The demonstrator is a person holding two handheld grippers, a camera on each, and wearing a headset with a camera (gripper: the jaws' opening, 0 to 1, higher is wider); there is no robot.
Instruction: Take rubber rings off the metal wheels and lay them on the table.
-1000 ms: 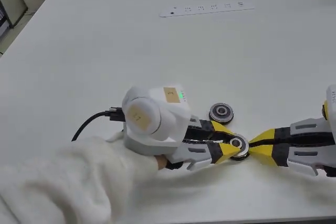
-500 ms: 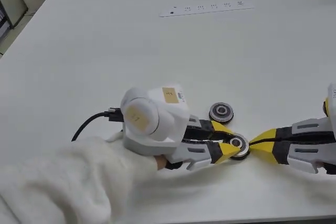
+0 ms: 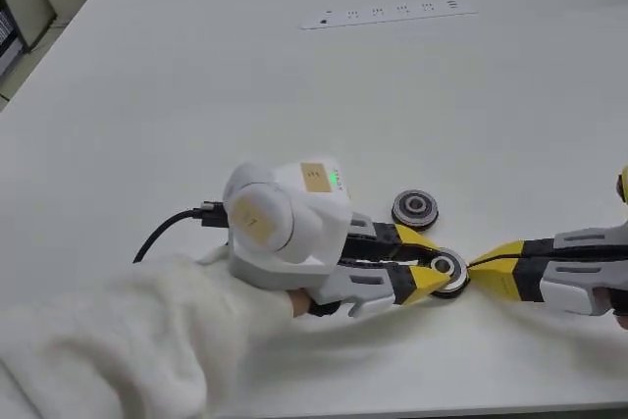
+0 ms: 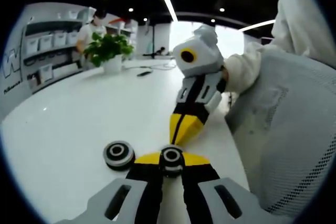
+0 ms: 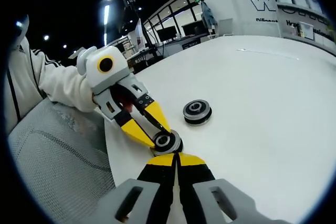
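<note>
Head view: left hand-held gripper (image 3: pixel 435 268) clamps a metal wheel (image 3: pixel 447 269) on the table (image 3: pixel 294 95). The right hand-held gripper (image 3: pixel 477 268) meets it from the opp. side. 2nd wheel (image 3: pixel 414 208) lies flat just behind.
Left gripper view: metal wheel (image 4: pixel 171 155) sits betw. own jaws.
Right gripper view: own jaws pressed narrow, tips touching the wheel's rim; can't tell if they pinch anything.

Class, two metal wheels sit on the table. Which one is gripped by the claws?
The nearer wheel, caught between the left claw and the right claw; the farther wheel lies untouched beside them.
</note>
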